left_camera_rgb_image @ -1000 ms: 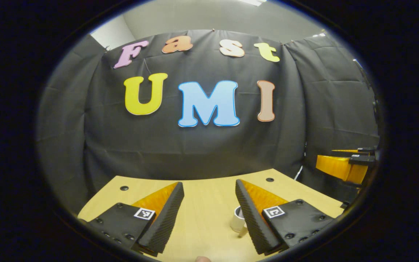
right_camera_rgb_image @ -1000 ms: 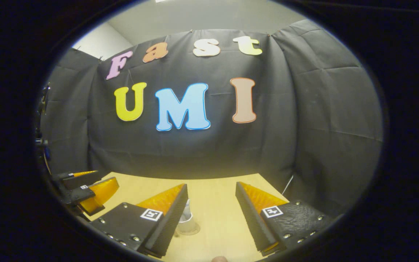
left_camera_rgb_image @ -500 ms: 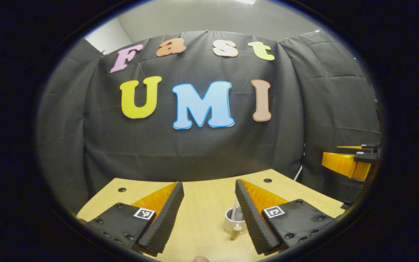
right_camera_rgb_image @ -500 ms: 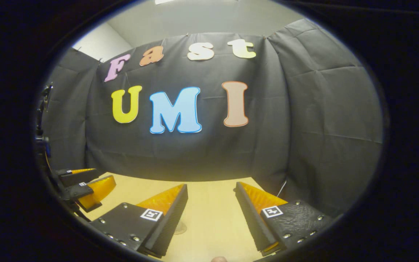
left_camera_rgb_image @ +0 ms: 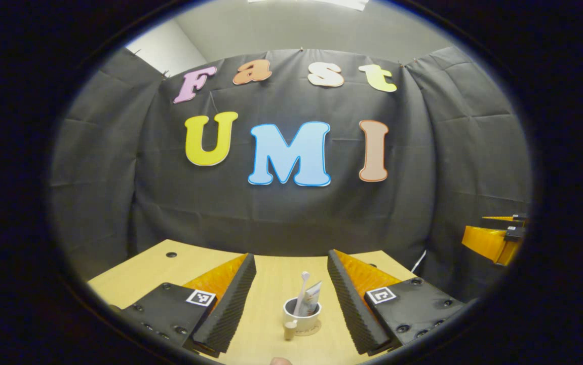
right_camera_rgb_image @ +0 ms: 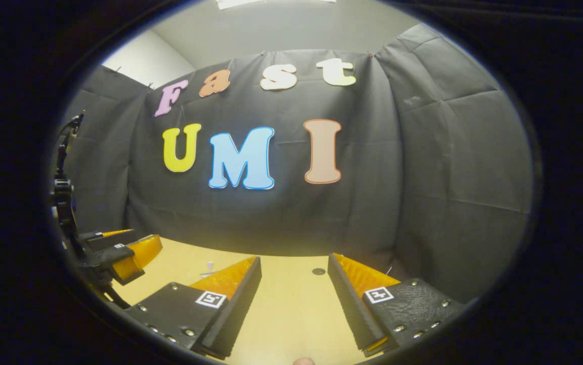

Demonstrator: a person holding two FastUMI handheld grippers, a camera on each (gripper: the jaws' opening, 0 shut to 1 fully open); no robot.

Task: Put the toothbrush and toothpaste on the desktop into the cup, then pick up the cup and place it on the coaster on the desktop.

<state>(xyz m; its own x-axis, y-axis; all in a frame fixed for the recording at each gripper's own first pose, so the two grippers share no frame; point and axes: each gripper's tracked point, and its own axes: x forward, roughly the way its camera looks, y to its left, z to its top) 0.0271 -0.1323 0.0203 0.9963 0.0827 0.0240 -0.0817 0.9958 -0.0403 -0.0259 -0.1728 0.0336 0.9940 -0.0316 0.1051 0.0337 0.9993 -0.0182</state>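
Observation:
A white cup (left_camera_rgb_image: 301,320) stands on the wooden desktop (left_camera_rgb_image: 266,304) with a white toothbrush (left_camera_rgb_image: 302,290) and a toothpaste tube (left_camera_rgb_image: 313,302) upright inside it. A pale round coaster (left_camera_rgb_image: 313,332) shows under the cup's base. My left gripper (left_camera_rgb_image: 290,258) is open, and the cup sits farther off, seen between its fingers and untouched. My right gripper (right_camera_rgb_image: 294,259) is open with nothing between its fingers. In the right gripper view the toothbrush tip (right_camera_rgb_image: 210,265) pokes up behind the left-hand finger, and the left gripper (right_camera_rgb_image: 119,251) is at the left.
The right gripper (left_camera_rgb_image: 494,241) hangs off the table's right side in the left gripper view. Small round holes (left_camera_rgb_image: 171,254) (right_camera_rgb_image: 318,271) mark the desktop near its back edge. The black cloth wall stands close behind the table.
The left gripper view has swung so the cup, earlier half hidden by its right finger, now shows whole between the fingers. The right gripper has turned away; the cup has slipped behind its left finger.

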